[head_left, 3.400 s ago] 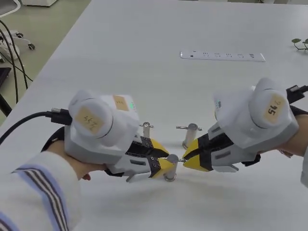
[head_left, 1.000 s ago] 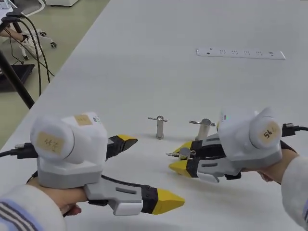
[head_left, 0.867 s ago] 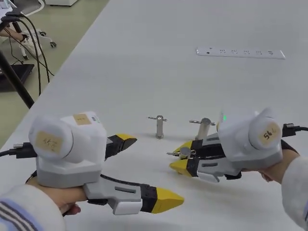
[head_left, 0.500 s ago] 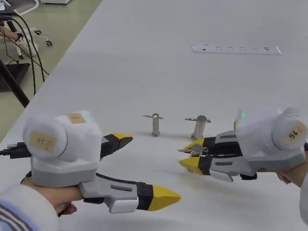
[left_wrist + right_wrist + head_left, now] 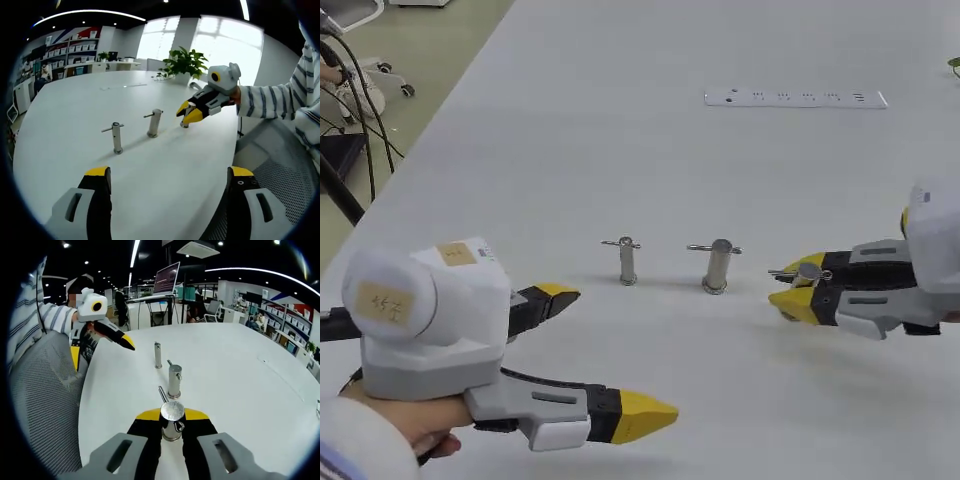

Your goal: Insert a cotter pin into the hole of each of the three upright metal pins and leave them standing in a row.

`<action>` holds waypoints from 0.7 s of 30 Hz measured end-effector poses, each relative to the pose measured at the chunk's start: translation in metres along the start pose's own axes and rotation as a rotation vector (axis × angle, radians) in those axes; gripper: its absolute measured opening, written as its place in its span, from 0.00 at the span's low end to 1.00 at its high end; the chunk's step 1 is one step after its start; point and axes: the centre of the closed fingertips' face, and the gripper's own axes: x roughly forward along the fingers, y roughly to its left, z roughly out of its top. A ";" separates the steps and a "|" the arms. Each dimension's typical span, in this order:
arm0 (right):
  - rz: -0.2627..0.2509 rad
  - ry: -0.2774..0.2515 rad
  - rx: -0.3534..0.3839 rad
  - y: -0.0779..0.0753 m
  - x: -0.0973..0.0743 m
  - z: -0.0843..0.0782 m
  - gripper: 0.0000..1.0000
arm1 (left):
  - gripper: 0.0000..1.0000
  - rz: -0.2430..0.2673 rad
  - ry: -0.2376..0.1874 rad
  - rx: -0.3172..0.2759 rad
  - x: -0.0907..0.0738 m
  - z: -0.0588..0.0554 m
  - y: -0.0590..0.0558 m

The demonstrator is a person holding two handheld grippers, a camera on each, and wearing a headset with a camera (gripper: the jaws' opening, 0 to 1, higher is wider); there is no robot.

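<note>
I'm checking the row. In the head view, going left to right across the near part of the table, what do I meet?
The left gripper, open → first pin → second pin → third pin, clamped in the right gripper.

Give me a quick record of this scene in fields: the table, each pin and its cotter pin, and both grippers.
table: white, power strip at far side
left pin: upright, cotter pin through it
middle pin: upright, cotter pin through it
third pin: held by right gripper, cotter pin through it
left gripper: open, holding nothing
right gripper: shut on third pin
</note>
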 end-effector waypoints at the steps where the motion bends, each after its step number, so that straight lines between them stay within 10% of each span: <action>1: -0.004 0.002 0.000 -0.003 -0.001 -0.001 0.09 | 0.95 0.000 0.003 -0.002 0.000 -0.001 0.000; 21: -0.025 0.020 0.024 -0.040 0.002 -0.020 0.09 | 0.95 0.008 0.041 -0.029 0.001 -0.008 -0.006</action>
